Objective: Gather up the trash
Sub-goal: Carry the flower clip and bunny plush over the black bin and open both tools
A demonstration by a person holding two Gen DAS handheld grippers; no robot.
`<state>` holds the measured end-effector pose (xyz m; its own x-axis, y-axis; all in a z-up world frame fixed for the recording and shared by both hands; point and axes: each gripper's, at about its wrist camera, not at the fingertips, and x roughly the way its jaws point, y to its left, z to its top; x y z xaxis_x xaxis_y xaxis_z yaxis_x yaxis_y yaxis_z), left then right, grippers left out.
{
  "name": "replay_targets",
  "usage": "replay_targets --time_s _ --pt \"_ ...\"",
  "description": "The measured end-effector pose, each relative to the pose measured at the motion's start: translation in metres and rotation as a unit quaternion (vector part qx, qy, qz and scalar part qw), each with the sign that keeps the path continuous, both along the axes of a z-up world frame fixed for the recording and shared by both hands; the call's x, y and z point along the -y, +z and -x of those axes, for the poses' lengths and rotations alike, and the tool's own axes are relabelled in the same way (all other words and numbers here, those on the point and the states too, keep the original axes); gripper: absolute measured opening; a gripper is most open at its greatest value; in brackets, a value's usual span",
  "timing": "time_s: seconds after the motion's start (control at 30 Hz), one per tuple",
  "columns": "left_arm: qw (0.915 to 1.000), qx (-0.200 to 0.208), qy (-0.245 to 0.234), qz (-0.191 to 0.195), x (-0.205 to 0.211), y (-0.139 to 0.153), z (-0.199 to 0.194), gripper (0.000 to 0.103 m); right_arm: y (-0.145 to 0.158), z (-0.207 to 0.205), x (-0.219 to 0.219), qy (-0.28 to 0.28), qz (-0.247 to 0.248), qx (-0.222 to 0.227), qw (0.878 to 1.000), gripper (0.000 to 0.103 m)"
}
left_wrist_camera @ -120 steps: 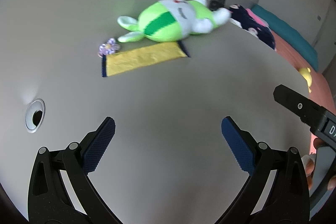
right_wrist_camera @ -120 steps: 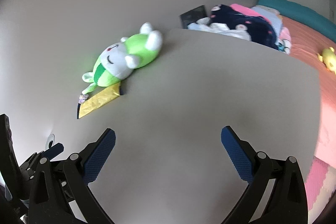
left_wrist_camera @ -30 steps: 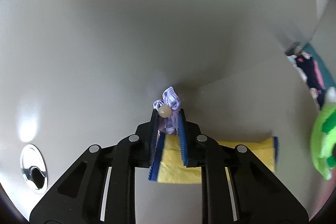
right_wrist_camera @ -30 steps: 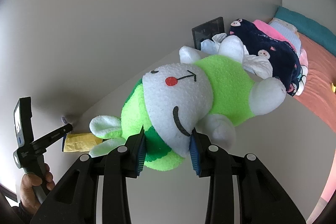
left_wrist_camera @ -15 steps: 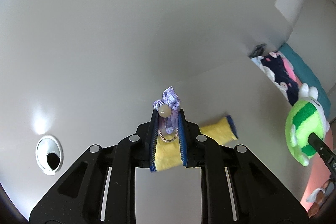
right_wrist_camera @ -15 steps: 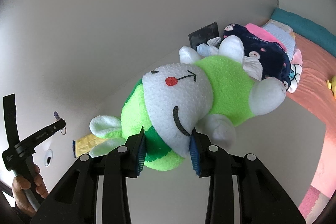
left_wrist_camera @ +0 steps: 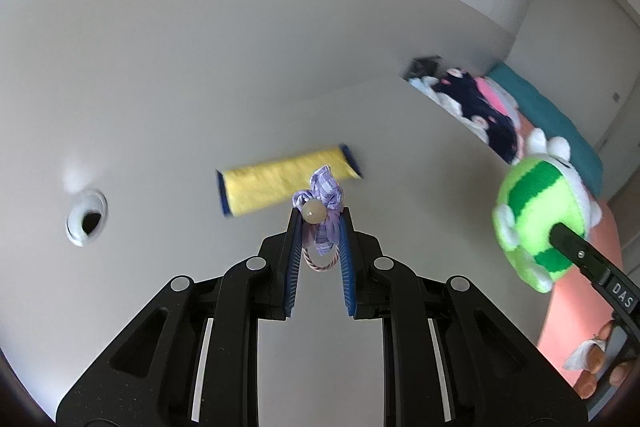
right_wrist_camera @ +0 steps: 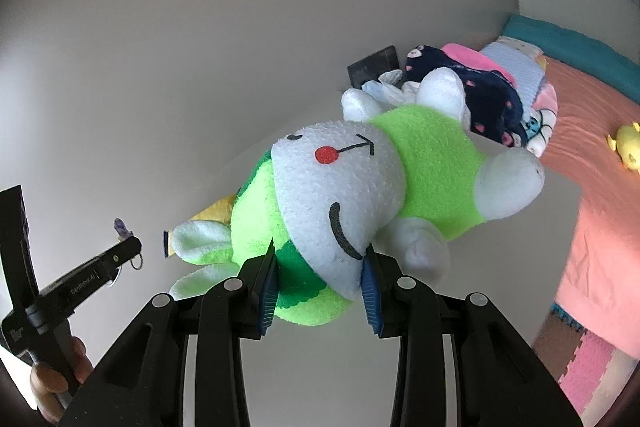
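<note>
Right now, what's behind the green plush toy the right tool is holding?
Behind the plush toy lie a pile of clothes, a dark flat object at the wall, and one end of a yellow cloth. The rest of the cloth is covered by the plush.

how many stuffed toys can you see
2: the green plush clamped in the right gripper, and a small yellow plush lying on the pink bed. More may hide in the clothes pile.

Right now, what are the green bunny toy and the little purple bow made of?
The bunny toy looks like soft plush: its surface is fuzzy and nubbly, matte, not shiny. The purple bow seems to be striped fabric ribbon, crinkled into folds, with a smooth, slightly glossy bead, maybe plastic, and a thin twisted loop, probably elastic.
</note>
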<state>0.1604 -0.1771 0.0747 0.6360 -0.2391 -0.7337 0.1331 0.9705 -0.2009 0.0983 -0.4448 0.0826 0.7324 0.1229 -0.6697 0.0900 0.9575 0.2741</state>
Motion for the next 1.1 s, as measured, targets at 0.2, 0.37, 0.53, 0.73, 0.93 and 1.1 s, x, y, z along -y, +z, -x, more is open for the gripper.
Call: replay_targets --time_s 0.2,0.37,0.53,0.73,0.93,1.1 --pt "0.9994 0.003 -0.033 -0.015 0.027 -0.001 0.038 0.017 0.0 0.044 0.021 -0.019 -0.008 0.007 1.0 0.037" --pt "0.9981 0.008 -0.058 -0.016 0.052 -0.001 0.072 0.017 0.0 0.081 0.039 -0.034 -0.01 0.013 0.999 0.037" --pt "0.9959 0.011 -0.089 -0.012 0.079 -0.005 0.104 0.017 -0.004 0.12 0.061 -0.053 -0.011 0.017 0.998 0.037" --pt "0.9912 0.01 -0.131 -0.017 0.12 -0.014 0.141 0.017 -0.008 0.166 0.089 -0.08 -0.012 0.021 0.996 0.038" --pt "0.984 0.008 -0.175 -0.03 0.164 -0.024 0.176 0.017 -0.011 0.21 0.121 -0.111 -0.016 0.027 0.993 0.038" --pt "0.9761 0.008 -0.212 -0.045 0.205 -0.03 0.202 0.017 -0.018 0.247 0.151 -0.143 -0.019 0.027 0.989 0.038"
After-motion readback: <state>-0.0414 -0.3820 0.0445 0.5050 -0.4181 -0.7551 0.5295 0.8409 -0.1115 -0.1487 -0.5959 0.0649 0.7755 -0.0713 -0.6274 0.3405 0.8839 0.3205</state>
